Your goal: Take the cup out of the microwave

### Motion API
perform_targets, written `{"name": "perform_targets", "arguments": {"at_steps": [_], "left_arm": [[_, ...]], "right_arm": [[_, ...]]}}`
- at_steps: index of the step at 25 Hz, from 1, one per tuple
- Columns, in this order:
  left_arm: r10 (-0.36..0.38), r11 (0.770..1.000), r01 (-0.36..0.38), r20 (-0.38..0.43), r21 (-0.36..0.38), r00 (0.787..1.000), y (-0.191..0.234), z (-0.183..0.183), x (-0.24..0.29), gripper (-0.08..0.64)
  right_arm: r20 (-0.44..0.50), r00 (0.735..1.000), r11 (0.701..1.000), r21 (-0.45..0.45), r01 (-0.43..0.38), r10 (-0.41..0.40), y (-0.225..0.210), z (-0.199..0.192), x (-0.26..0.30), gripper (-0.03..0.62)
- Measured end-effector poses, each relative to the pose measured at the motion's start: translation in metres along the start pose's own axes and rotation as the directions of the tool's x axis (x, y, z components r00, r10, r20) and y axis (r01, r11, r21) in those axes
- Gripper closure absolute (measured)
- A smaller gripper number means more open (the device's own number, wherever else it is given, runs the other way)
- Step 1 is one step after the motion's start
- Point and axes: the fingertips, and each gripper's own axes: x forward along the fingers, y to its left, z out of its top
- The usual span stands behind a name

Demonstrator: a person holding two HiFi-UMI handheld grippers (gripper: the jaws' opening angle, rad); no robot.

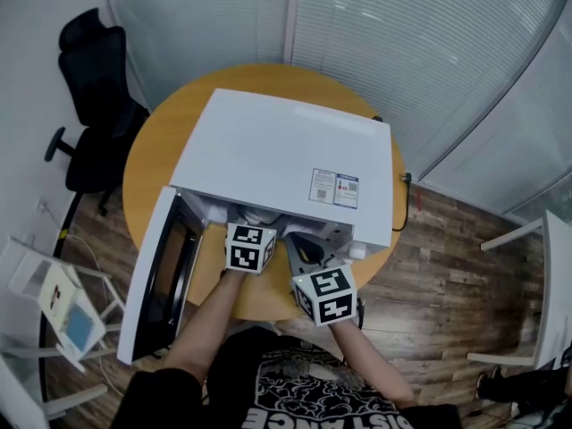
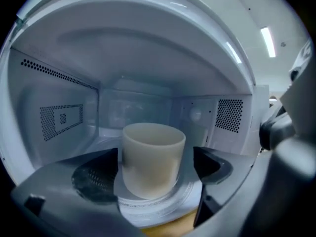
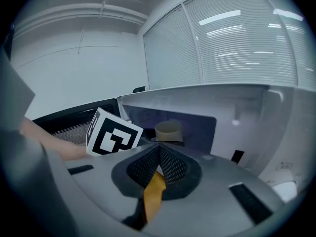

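Head view is filled by a round wooden table, on which a white microwave is set with its door swung fully open toward the person's left. Both grippers are held at the mouth of the oven cavity.

The left gripper is reached into the cavity, its jaws spread wide. The cup is framed between them but is not pressed by either pad, so nothing is held yet. The right gripper is kept just outside the opening, to the right of the left one. Its jaws are brought together at the tips and nothing is carried in them.

The reach is judged complete and the grasp is the step in hand. The left jaws need to be closed squarely on the cup's sides, after which the cup can be lifted slightly and drawn straight out through the opening.

The cream, handleless cup is stood upright on the white turntable plate near the front of the cavity. Its long axis is vertical and its open mouth is pointed upward.
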Motion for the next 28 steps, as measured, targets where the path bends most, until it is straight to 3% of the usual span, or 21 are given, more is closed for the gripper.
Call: {"name": "perform_targets", "arguments": {"at_steps": [6, 11, 16, 28], "left_arm": [[-0.019, 1.000, 0.019, 0.005, 0.015, 1.000, -0.001, 0.003, 0.010, 0.095], [0.011, 1.000, -0.011, -0.006, 0.019, 1.000, 0.005, 0.003, 0.017, 0.095], [0.049, 0.997, -0.047, -0.023, 0.068, 0.999, 0.010, 0.003, 0.021, 0.098], [0.038, 0.993, -0.036, -0.019, 0.110, 0.999, 0.010, 0.002, 0.015, 0.129]], "right_arm": [[-0.009, 1.000, 1.000, 0.008, 0.013, -0.013, -0.004, -0.002, 0.005, 0.577], [-0.018, 0.999, 0.999, 0.018, 0.027, -0.027, -0.008, -0.003, 0.007, 0.577], [-0.022, 0.999, 0.998, 0.030, 0.046, -0.045, -0.014, -0.005, 0.010, 0.577], [-0.010, 0.998, 0.998, 0.036, 0.058, -0.057, -0.016, -0.003, 0.014, 0.577]]}}
